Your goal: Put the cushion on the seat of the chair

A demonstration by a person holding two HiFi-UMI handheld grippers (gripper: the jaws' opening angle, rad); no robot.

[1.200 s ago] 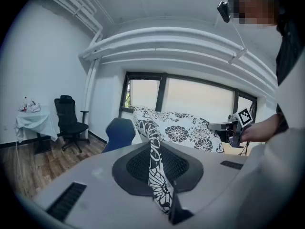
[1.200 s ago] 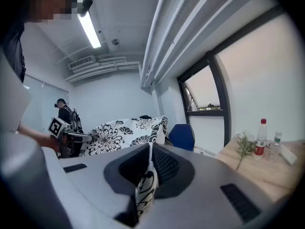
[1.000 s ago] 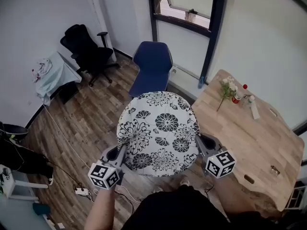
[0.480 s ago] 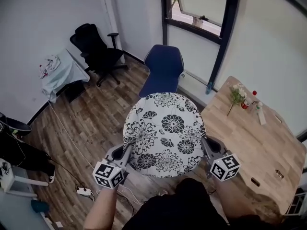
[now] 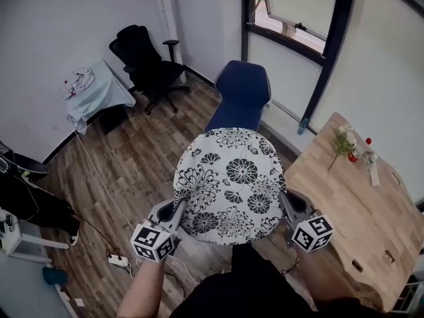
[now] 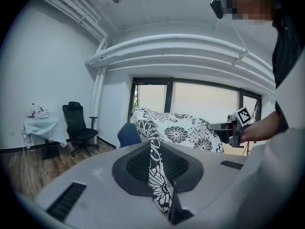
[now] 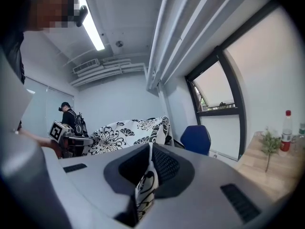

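Jaws shut tight on cushion fabric: left gripper pinches left edge, right gripper opposite edge. Two-sided grip holds cushion spread flat, floral face up, in air in front of person. Blue chair just beyond its far edge, seat partly hidden under it. Cushion not on seat; likely carried level for lowering onto seat.

The head view looks steeply down from high above on the floral cushion, with the blue chair above it in the frame. Each gripper view sits low and very near the cushion's edge and looks across it. Both share the cushion and the chair. Each also shows the opposite tool: the right gripper and the left gripper.
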